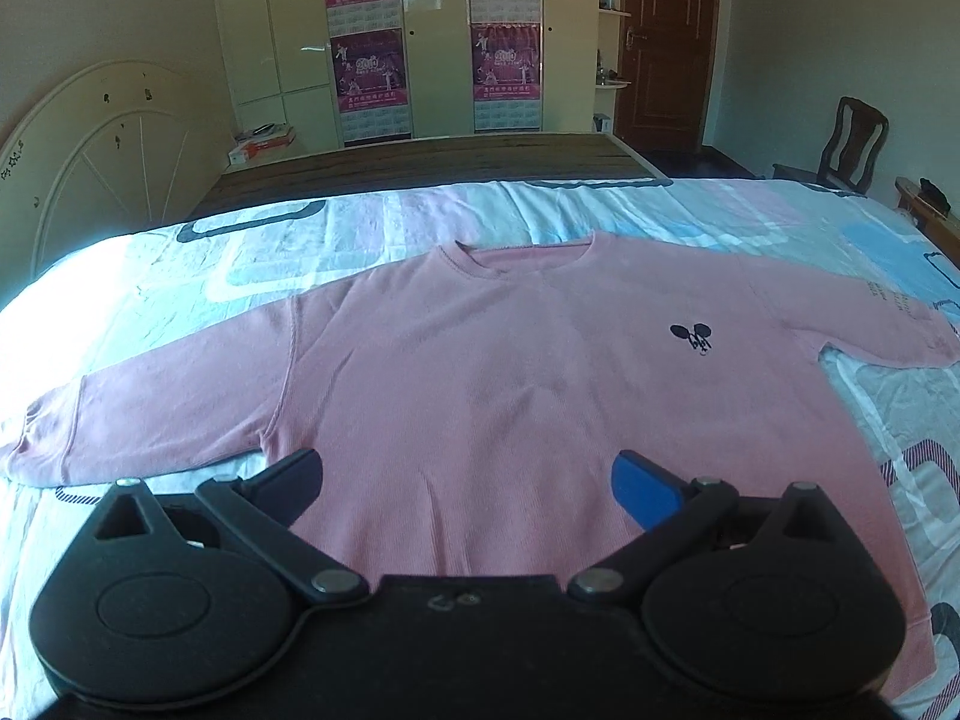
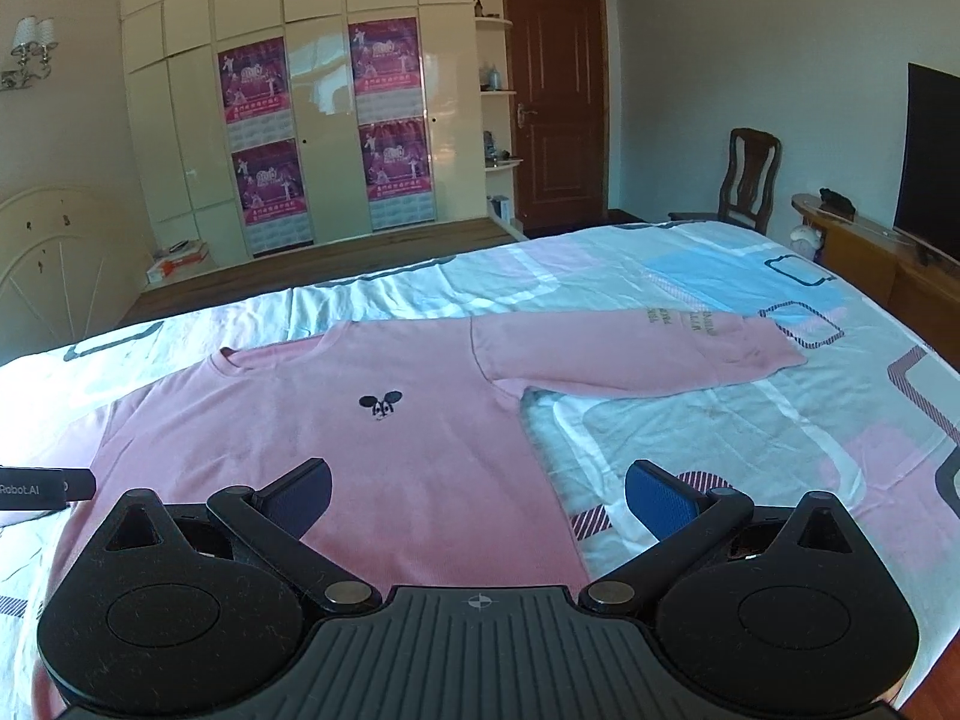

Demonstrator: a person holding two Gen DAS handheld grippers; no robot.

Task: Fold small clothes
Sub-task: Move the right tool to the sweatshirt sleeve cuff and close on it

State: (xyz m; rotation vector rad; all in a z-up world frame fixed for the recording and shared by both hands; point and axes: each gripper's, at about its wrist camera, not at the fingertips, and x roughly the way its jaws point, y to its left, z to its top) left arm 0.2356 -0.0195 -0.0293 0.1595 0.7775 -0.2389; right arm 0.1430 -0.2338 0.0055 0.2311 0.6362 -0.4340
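A pink long-sleeved sweatshirt (image 1: 480,360) lies flat and face up on the bed, collar away from me, both sleeves spread out sideways; it also shows in the right wrist view (image 2: 312,438). A small black mouse logo (image 1: 691,337) sits on its chest. My left gripper (image 1: 467,486) is open and empty, above the lower left part of the body near the hem. My right gripper (image 2: 477,501) is open and empty, above the lower right edge of the body. The right sleeve (image 2: 636,354) has printed text near the cuff.
The bed has a patterned pink, blue and white sheet (image 2: 720,432). A white headboard (image 1: 102,150) stands at the left. A wardrobe with posters (image 1: 432,36), a brown door (image 2: 558,102), a wooden chair (image 2: 750,180) and a TV (image 2: 933,162) on a wooden cabinet lie beyond. The left gripper's edge (image 2: 42,489) shows at the left of the right wrist view.
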